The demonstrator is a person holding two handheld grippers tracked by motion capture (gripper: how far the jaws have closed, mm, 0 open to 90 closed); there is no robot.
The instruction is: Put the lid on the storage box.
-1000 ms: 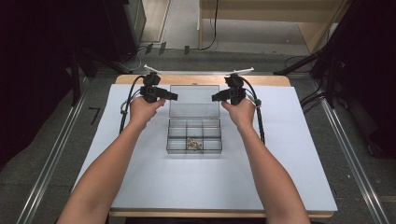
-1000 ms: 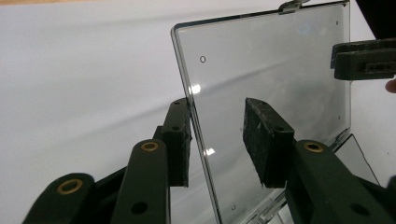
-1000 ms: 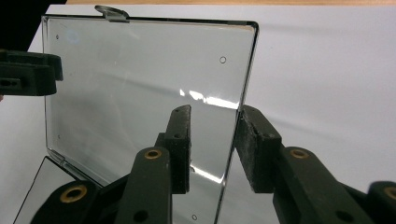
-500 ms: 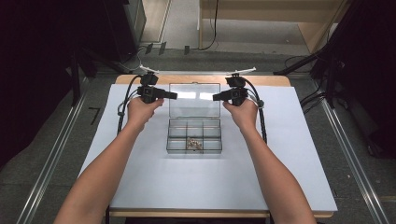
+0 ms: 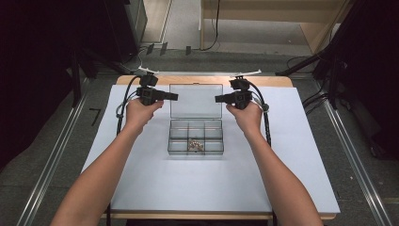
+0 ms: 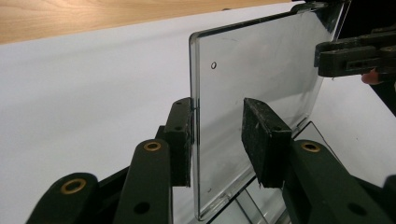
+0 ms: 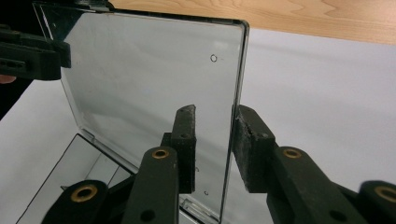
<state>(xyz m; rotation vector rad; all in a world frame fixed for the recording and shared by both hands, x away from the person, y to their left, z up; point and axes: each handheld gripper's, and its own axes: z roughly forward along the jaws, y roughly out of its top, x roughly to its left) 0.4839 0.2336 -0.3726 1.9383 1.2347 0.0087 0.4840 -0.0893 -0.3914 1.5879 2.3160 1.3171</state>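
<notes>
A clear plastic compartment box [image 5: 175, 136] sits mid-table with its lid [image 5: 195, 101] raised. One front compartment holds small metal parts [image 5: 194, 145]. My left gripper [image 5: 175, 96] straddles the lid's left edge. In the left gripper view its jaws [image 6: 217, 135] are closed on the lid [image 6: 252, 65], one pad [image 6: 180, 140] against the edge. My right gripper [image 5: 217, 99] straddles the right edge. Its jaws [image 7: 215, 140] have just been closing with the lid [image 7: 140, 79] between them; a gap still shows beside the inner pad [image 7: 184, 144].
The box stands on a white mat [image 5: 141, 179] over a wooden table [image 5: 197, 80]. Black cables trail from both grippers toward the back. Metal rails [image 5: 51, 165] run along the floor on both sides of the table.
The right gripper has shifted slightly at the lid's right edge. A glare crossed the lid's top and went, so the lid has tilted a little. The left hand has stayed put.
</notes>
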